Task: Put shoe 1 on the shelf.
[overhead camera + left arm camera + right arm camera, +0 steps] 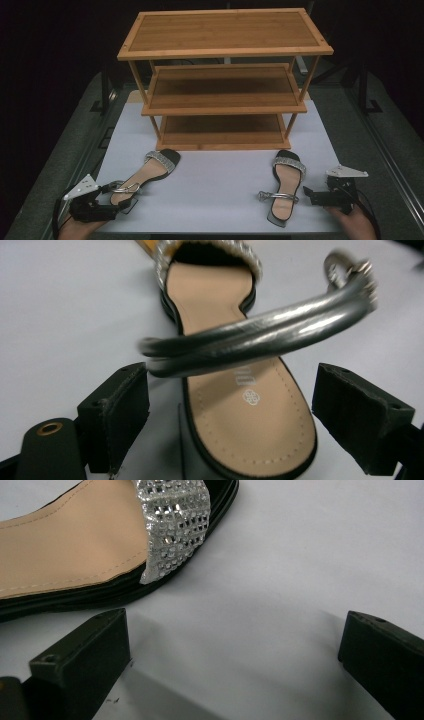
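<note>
A wooden rack [225, 80] with three shelves stands at the far part of the white surface [220, 180], and two sandals lie in front of it, well apart from each other. The left sandal [145, 175] lies at an angle, its toe pointing toward the rack and to the right, with a glittering band [161, 159] over the toe and a silver ankle strap [126, 188] near the heel. The right sandal [285, 187] lies almost straight, toe toward the rack, with the same kind of band [288, 163] and a silver strap [277, 196] across its back part. The left gripper [117, 200] is at the near left corner, just at the heel of the left sandal. In the left gripper view its jaws stand wide open, one on each side of the heel, and the silver strap [260, 337] crosses above the tan insole [240, 405] between them; the jaws are not pressing on the sandal. The right gripper [309, 194] is at the near right, just beside the right sandal, and points toward it. In the right gripper view its jaws are also open with only bare white surface [280, 580] between them, and the sandal's glittering band [175, 520] and black sole edge lie ahead at the upper left, apart from the jaws.
</note>
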